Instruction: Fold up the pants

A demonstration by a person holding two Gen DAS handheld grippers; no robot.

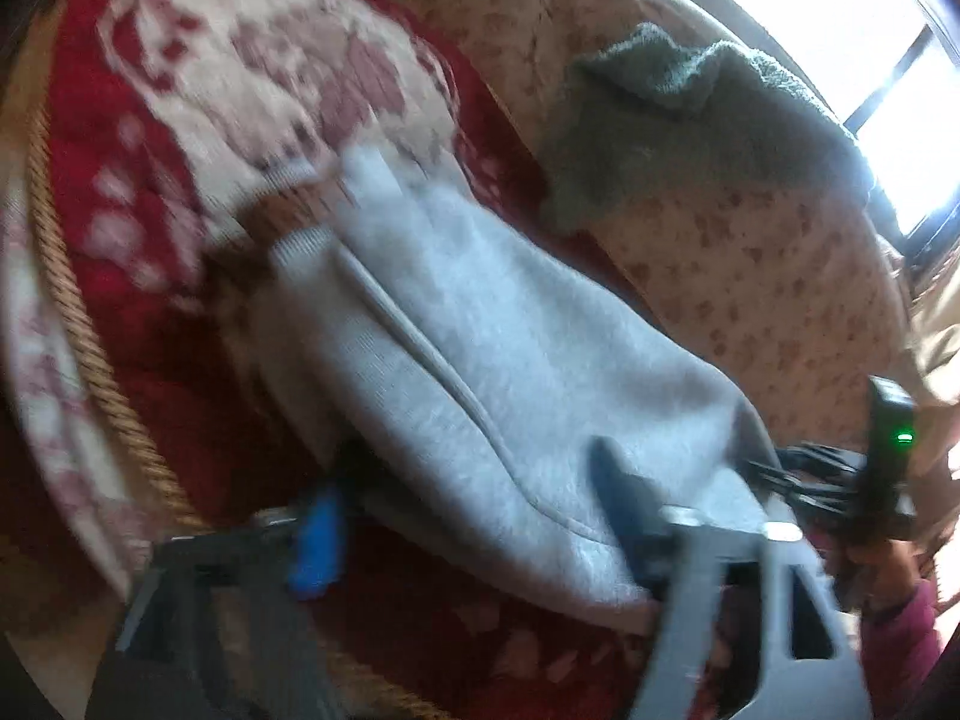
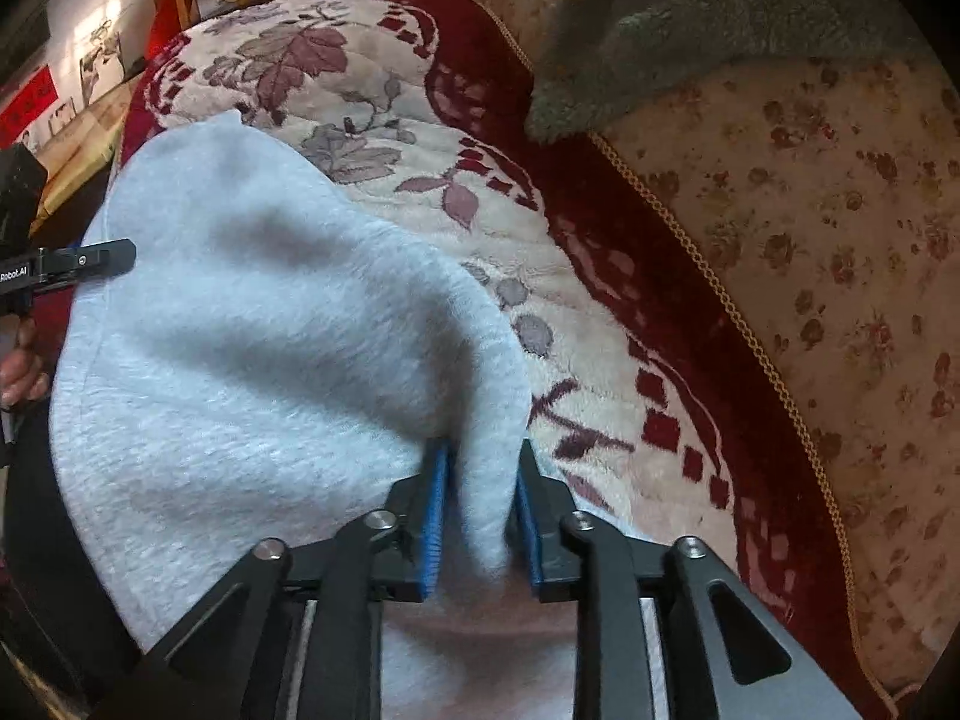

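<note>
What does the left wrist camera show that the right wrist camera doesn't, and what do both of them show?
Only the left wrist view shows a bright window and the left gripper open, its fingers wide apart over the grey pants. Only the right wrist view shows the right gripper with a fold of the pants between its blue pads, and pictures on a wall. Both show the pants, the red and cream blanket and the green towel.
</note>
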